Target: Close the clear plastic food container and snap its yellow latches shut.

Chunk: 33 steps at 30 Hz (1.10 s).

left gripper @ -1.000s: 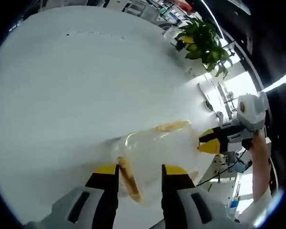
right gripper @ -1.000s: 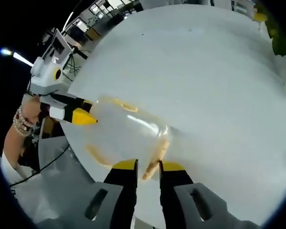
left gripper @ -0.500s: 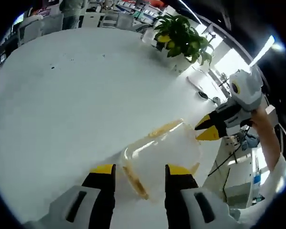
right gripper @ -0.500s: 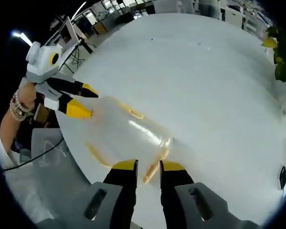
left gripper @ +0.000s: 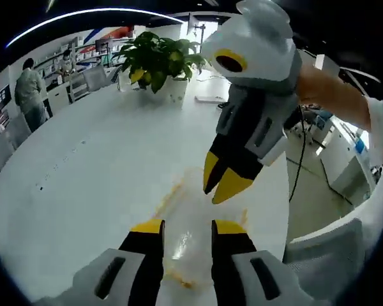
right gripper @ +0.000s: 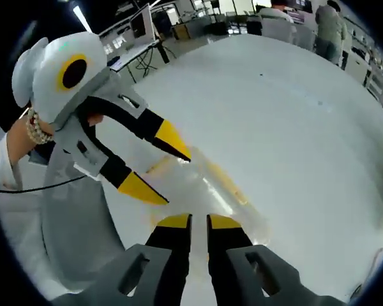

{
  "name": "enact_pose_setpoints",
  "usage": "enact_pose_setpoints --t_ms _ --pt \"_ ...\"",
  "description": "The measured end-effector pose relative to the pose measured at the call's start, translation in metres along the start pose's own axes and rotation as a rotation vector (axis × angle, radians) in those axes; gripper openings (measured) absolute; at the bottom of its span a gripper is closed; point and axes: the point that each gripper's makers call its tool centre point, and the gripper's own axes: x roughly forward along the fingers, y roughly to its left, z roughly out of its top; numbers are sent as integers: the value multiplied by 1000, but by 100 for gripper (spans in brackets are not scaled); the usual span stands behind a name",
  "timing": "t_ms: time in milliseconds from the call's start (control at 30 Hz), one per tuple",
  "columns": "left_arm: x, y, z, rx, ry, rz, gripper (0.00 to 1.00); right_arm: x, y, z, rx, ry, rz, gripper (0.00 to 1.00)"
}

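The clear plastic container (left gripper: 186,207) lies on the white table (left gripper: 83,172), with yellow latches (left gripper: 170,193) along its edges. My left gripper (left gripper: 187,226) is open, its jaws astride the near end of the container. My right gripper (left gripper: 220,182) comes down from the upper right, its tips close together just over the far end. In the right gripper view the container (right gripper: 226,185) runs away from my right gripper (right gripper: 199,221), whose jaws stand almost touching. My left gripper (right gripper: 161,167) enters from the left with its jaws spread at the container's other end.
A potted plant (left gripper: 156,57) stands at the far side of the table. A person (left gripper: 30,89) stands at the left and more people (right gripper: 325,22) beyond the table's (right gripper: 287,108) far end. Grey chairs (left gripper: 332,248) sit off the near edge.
Both views have swung round and risen. The two grippers have come much closer together over the container. My right jaws have narrowed from a small gap to almost touching.
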Motion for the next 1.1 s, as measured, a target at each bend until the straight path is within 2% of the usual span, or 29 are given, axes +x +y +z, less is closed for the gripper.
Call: enact_pose_setpoints --t_ms 100,200,267,300,333,467,633,767,900,967,1100 --pt "4 -8 0 -25 -2 -29 19 3 -2 5 -6 -3 6 5" --pt "7 -16 -5 12 14 -63 18 6 -6 7 -7 -4 5 5" --pt "9 -18 -8 53 30 -64 17 9 -9 6 -6 1 0 5" --pt "10 -18 -10 115 36 -62 17 10 -10 6 -4 0 -1 4" --pt "10 -19 -10 139 33 -65 16 11 -11 6 -2 -1 0 4" --pt "13 -21 -7 112 16 -82 14 14 -12 8 -1 -7 12 4" --pt "17 -24 -3 137 -3 -85 15 15 -13 14 -39 -31 9 5" --pt "19 -30 -3 147 -6 -87 15 16 -16 16 -71 -31 6 13" --pt "20 -40 -6 197 0 -103 18 17 -16 18 -103 -27 18 14" --pt "20 -44 -8 244 1 -104 19 15 -19 23 -126 -43 0 18" --pt "20 -49 -12 301 10 -97 22 15 -18 26 -124 -43 16 24"
